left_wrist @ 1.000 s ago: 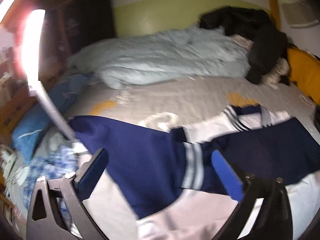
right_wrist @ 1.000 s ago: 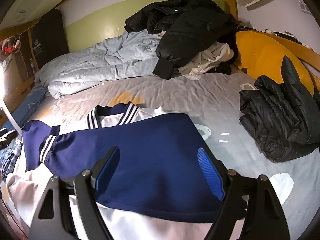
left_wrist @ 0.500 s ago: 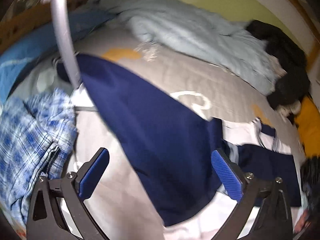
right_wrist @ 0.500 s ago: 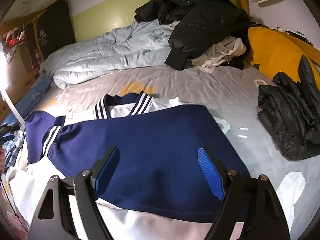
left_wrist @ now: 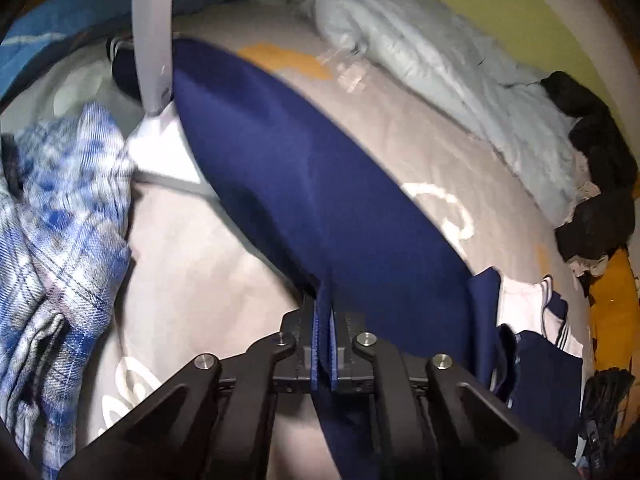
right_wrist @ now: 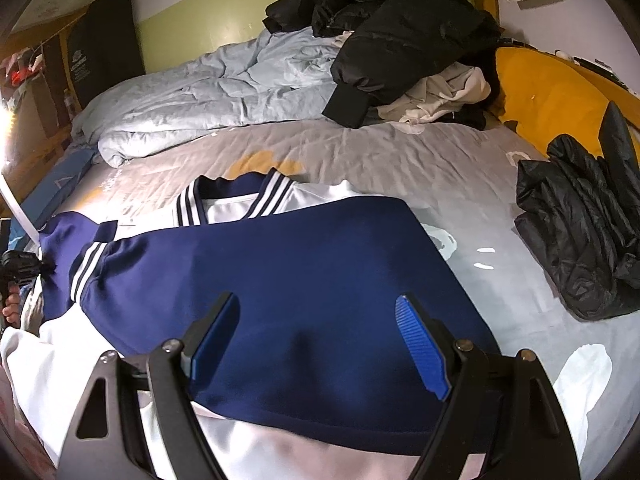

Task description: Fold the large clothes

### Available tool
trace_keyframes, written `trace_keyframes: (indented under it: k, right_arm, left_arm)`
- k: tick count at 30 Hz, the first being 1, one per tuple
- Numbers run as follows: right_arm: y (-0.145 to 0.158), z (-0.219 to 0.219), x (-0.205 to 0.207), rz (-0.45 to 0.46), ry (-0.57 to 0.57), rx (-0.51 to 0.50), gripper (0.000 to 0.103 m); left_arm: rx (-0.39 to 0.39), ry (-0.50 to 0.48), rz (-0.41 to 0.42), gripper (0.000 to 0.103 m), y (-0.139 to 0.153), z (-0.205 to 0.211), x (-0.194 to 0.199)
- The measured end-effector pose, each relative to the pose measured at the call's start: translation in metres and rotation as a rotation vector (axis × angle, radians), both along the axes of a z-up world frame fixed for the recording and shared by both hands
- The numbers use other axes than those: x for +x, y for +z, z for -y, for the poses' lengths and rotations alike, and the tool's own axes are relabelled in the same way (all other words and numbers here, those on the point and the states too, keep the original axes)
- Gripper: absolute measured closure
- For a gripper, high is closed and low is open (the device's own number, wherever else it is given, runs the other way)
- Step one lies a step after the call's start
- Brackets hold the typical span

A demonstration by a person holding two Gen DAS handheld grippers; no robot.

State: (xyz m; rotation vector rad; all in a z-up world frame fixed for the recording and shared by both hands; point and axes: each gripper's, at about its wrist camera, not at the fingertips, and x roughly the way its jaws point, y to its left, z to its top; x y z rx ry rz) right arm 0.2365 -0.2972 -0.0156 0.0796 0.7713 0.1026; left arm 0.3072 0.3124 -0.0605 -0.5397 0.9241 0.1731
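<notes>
Spread flat across a grey printed bedsheet [right_wrist: 400, 152]: a navy-and-white jacket [right_wrist: 280, 264] with a striped collar, one navy sleeve folded over the white body. Pinched at the edge of that navy cloth [left_wrist: 304, 184], the left gripper [left_wrist: 323, 320], blue pads clenched on a raised fold. Poised above the jacket's lower navy panel, the right gripper [right_wrist: 318, 320], jaws released wide with nothing between the blue ribbed pads [right_wrist: 420, 344]. At the far left of the right wrist view, a glimpse of the person's hand [right_wrist: 10, 304] on the other tool. Just left of the sleeve, a rumpled blue plaid shirt [left_wrist: 64, 240] and a pale grey curved bar [left_wrist: 154, 36] rising from the bed's edge. Farther back, a bunched pale-blue duvet [right_wrist: 208, 96] against a green wall, topped by a heap of black coats [right_wrist: 392, 28] and cream garments. To the right, a black quilted jacket [right_wrist: 580, 236] lying well apart beside an orange cushion [right_wrist: 548, 96].
</notes>
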Motion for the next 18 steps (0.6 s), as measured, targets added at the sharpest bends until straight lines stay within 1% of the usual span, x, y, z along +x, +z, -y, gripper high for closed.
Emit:
trace_keyframes:
  k: [1,4,5,6,8,10,11,13,14,16,18]
  right_arm:
    - [0.001,0.002,0.000,0.002,-0.001,0.002,0.024]
    - [0.002,0.005,0.001,0.005,-0.006,0.007,0.024]
    - [0.002,0.005,0.001,0.004,-0.006,0.010,0.024]
    - [0.002,0.005,0.001,0.001,-0.004,0.013,0.024]
    - [0.001,0.004,0.001,-0.004,0.004,0.015,0.024]
    - [0.001,0.003,0.000,-0.003,0.010,0.011,0.024]
    - [0.002,0.001,-0.001,-0.002,0.015,0.008,0.024]
    - [0.003,0.000,-0.003,0.003,0.020,0.005,0.024]
    - [0.003,-0.001,-0.003,0.005,0.020,0.004,0.024]
    - [0.004,-0.002,-0.005,0.009,0.019,0.000,0.024]
    - [0.004,-0.001,-0.006,0.008,0.017,0.000,0.024]
  left_arm:
    - [0.035,-0.007,0.020,0.100,0.008,0.006,-0.002]
    - [0.188,-0.048,0.084,0.100,0.040,0.036,-0.011]
    - [0.218,-0.068,0.107,0.100,0.050,0.047,-0.016]
    - [0.231,-0.088,0.130,0.100,0.059,0.056,-0.022]
    - [0.233,-0.134,0.175,0.100,0.076,0.075,-0.035]
    - [0.226,-0.180,0.206,0.100,0.089,0.095,-0.049]
    - [0.235,-0.197,0.214,0.100,0.094,0.108,-0.057]
    - [0.202,-0.268,0.236,0.100,0.097,0.130,-0.066]
    - [0.199,-0.314,0.241,0.100,0.099,0.145,-0.070]
    - [0.228,-0.383,0.256,0.100,0.101,0.172,-0.077]
    - [0.242,-0.461,0.234,0.100,0.093,0.202,-0.081]
